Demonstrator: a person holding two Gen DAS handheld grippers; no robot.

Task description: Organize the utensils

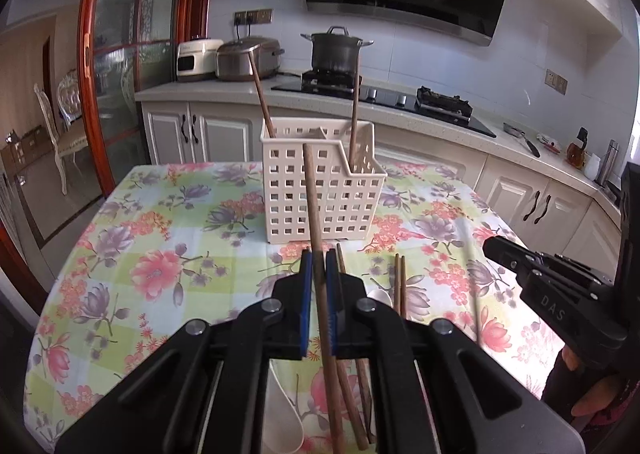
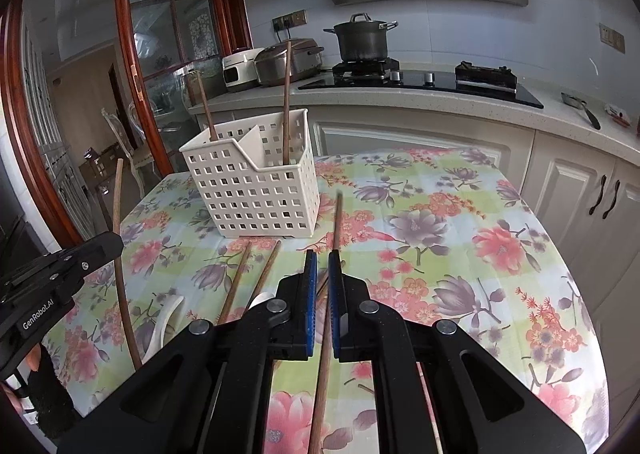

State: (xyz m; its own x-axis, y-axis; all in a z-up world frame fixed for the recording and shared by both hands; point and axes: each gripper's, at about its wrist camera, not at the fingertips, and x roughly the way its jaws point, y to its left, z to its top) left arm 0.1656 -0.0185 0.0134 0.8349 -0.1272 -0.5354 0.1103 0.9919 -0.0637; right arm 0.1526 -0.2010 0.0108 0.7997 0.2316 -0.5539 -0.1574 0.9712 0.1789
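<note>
My left gripper [image 1: 319, 266] is shut on a brown chopstick [image 1: 311, 189] that points up toward the white slotted utensil basket [image 1: 288, 189] on the table. Two chopsticks [image 1: 260, 89] stand in that basket. My right gripper [image 2: 322, 266] is shut on another brown chopstick [image 2: 337, 221], raised above the table in front of the same basket [image 2: 256, 189]. Each view shows the other gripper at its edge: the right gripper [image 1: 540, 274] and the left gripper [image 2: 68, 266], each with its stick. Loose chopsticks [image 2: 236, 282] and a white spoon [image 2: 164, 318] lie on the cloth below.
A floral cloth covers the table [image 2: 460, 238]. Behind it runs a kitchen counter [image 1: 224, 87] with a rice cooker, a pot on the stove and white cabinets. A wood-framed glass door [image 1: 92, 53] stands at the left. More chopsticks [image 1: 400, 286] lie near the table's front.
</note>
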